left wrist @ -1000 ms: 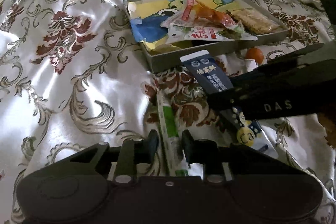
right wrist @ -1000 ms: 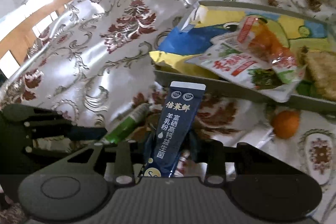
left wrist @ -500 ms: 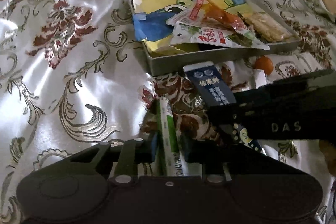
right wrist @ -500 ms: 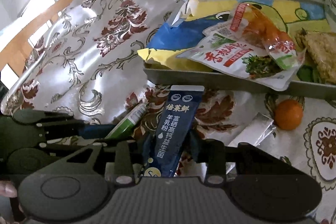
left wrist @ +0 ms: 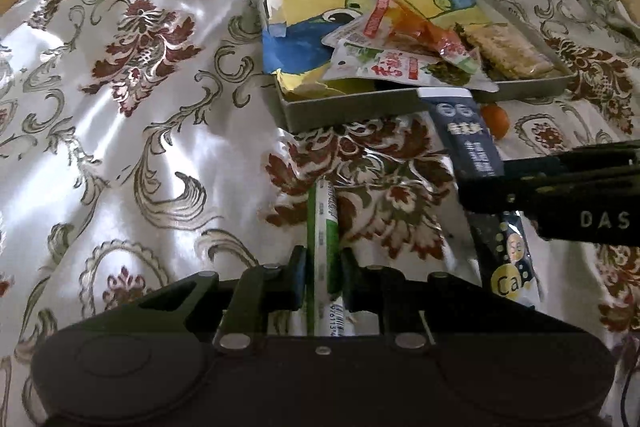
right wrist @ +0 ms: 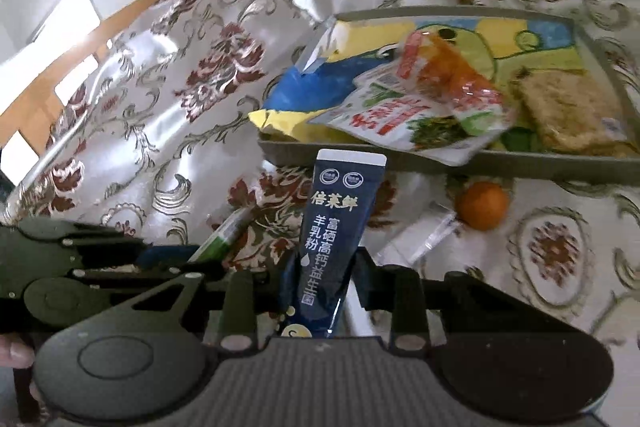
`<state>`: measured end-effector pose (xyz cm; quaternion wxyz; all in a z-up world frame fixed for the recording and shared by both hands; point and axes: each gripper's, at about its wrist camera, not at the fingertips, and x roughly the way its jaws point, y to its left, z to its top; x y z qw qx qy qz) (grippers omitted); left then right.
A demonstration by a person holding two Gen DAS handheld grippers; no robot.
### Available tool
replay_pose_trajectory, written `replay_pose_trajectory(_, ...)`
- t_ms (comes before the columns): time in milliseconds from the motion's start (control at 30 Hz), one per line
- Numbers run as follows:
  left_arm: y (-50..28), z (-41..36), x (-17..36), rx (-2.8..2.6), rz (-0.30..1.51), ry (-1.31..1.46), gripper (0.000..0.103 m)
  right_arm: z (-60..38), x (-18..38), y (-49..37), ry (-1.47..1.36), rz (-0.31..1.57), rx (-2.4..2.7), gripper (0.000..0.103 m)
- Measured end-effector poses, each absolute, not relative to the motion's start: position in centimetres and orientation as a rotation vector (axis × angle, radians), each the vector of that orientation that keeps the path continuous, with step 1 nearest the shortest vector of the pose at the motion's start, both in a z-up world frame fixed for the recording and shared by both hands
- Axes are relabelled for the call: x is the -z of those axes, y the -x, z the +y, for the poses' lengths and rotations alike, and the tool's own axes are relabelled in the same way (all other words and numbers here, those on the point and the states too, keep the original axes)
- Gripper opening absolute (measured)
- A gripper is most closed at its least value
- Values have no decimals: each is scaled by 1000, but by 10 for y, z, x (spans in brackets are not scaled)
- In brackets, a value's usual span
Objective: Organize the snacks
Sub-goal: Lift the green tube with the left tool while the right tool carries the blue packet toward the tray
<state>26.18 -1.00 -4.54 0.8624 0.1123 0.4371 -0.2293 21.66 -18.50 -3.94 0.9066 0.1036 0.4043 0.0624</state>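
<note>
The left claw (left wrist: 323, 273) pinches a slim green-and-white sachet (left wrist: 325, 227) between its pads, its jaws having just been closing on it; the sachet points toward the grey tray (left wrist: 344, 109); the right claw (right wrist: 325, 277) grips a dark blue stick pack (right wrist: 334, 227) printed with white characters, jaws likewise just closing, the pack's white top end near the tray's front wall; both packs sit just above a floral satin cloth (left wrist: 132, 131); the tray holds a blue-and-yellow bag (left wrist: 304, 39), a white pouch (left wrist: 396, 69), an orange-red packet (left wrist: 420, 31) and a pale cracker bar (left wrist: 508, 53); a small orange (right wrist: 482, 205) and a clear wrapper (right wrist: 428, 235) lie on the cloth beside the tray.
</note>
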Motion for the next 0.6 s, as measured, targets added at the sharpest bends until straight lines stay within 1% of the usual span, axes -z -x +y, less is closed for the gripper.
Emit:
replay_pose_trajectory(300,-227,-10,22,521,894,-117,18,-199,18,-177,-243,793,-126,31)
replay_pose_trajectory(600,-223,-12,6,570,865,34,18,-226,-7,-150,-234,758,-128,31)
